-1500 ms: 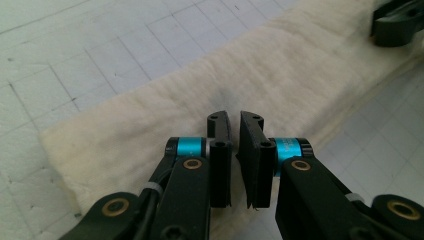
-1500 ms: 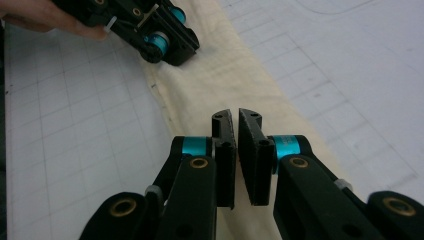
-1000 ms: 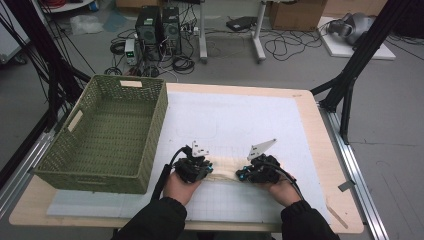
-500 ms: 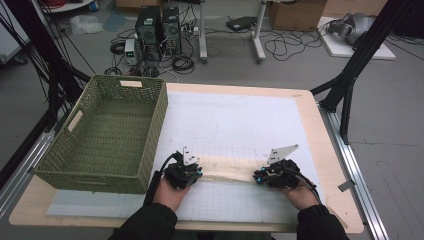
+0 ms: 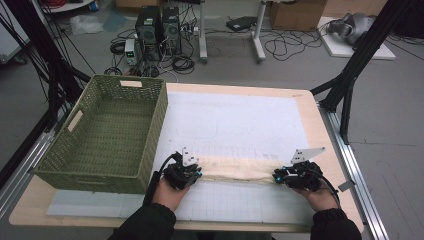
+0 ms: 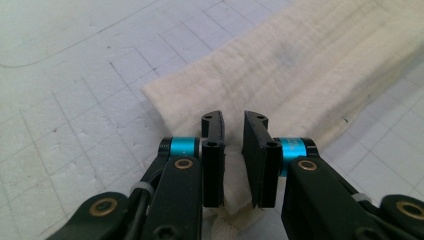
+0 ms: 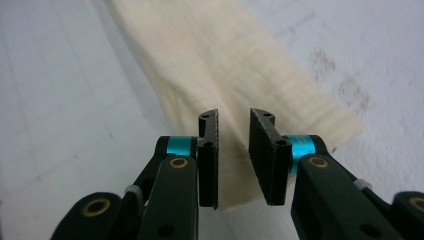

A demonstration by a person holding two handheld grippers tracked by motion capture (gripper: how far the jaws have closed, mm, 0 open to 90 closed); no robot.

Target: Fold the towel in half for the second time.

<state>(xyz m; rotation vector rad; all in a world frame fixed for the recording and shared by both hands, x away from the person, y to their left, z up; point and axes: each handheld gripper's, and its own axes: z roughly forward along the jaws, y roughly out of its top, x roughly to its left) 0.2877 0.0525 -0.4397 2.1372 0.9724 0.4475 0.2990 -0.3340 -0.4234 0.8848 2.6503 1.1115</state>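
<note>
Item: folded cream cloth (image 5: pixel 239 169), lying as a long flat strip on the white gridded mat (image 5: pixel 240 125) near the table's front edge, stretched between the two grippers; green wicker basket (image 5: pixel 107 131) stands well apart at the left, nothing visible in it. Risks, judged from this moment — with both ends slack, the strip may relax and its folded layers creep open; a re-grip taken too shallow could catch only the top layer and peel the fold apart; uneven pulls from the two ends would skew it on the mat. Left gripper (image 6: pixel 233 131): jaws have just been opening, now a narrow gap apart, the bunched end of the cloth between them and under them, pads (image 6: pixel 256 160) seemingly not pressing. Right gripper (image 7: pixel 234 131): jaws likewise just opened to a narrow gap — cloth end lies beneath and beyond them, not clamped.
</note>
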